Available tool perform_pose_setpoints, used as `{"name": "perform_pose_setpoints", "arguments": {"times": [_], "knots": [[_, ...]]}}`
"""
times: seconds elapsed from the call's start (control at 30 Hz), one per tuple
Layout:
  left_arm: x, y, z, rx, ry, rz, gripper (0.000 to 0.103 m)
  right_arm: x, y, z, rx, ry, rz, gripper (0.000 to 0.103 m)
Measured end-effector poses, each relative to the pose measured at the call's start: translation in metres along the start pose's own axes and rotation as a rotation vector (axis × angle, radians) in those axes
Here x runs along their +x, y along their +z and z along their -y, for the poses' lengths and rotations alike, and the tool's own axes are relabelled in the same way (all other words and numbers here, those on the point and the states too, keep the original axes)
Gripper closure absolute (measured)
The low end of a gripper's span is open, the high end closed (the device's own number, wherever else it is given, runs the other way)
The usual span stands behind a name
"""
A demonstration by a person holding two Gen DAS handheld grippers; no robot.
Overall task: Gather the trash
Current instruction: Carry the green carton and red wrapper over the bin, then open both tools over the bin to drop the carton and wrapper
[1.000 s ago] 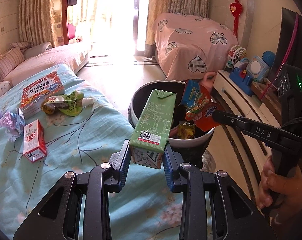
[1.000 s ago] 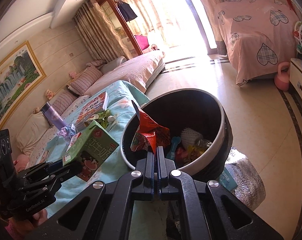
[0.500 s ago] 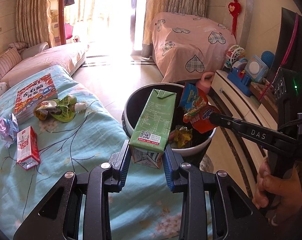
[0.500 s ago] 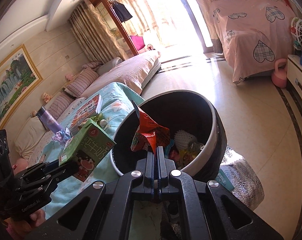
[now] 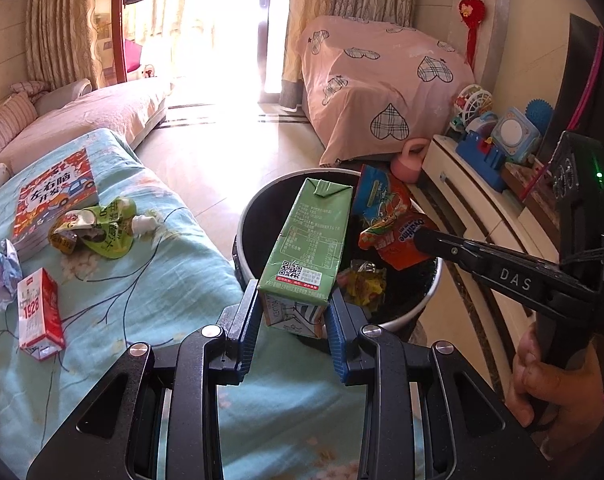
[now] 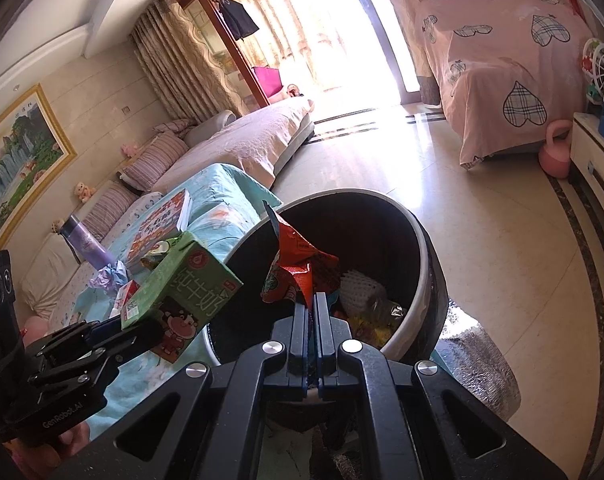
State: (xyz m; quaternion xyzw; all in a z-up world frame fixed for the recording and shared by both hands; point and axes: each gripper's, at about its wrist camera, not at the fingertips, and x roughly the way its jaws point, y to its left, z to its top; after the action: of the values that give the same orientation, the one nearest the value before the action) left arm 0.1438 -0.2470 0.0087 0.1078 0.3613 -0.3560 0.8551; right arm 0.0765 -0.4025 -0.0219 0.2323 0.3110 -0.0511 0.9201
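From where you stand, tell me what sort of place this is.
Most likely a home living room. A sofa with striped cushions runs along the wall under a framed landscape painting, curtains hang at a sunlit balcony door, and toys crowd a low cabinet.

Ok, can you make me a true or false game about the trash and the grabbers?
1. The left gripper holds a green carton. True.
2. The right gripper is wide open and holds nothing. False: it is shut on a red wrapper.
3. The bin has nothing in it. False: trash already lies inside.
4. A red carton lies on the blue sheet. True.
5. The book is in the bin. False: it lies on the sheet.
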Motion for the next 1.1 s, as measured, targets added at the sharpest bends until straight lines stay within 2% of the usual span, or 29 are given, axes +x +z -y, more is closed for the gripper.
{"name": "perform_pose_setpoints", "arguments": {"times": [0.43,0.77,1.1], "knots": [[0.008,0.005,0.004,0.003,0.01,-0.008,0.074,0.002,0.004,0.005,0.003,-0.013,-0.003,0.101],[0.016,0.01,0.003,0.003,0.025,-0.035,0.074,0.013,0.008,0.005,-0.005,-0.027,-0.038,0.101],[0.024,0.013,0.006,0.002,0.001,-0.05,0.074,0.019,0.012,0.005,-0.011,-0.04,-0.061,0.101]]}}
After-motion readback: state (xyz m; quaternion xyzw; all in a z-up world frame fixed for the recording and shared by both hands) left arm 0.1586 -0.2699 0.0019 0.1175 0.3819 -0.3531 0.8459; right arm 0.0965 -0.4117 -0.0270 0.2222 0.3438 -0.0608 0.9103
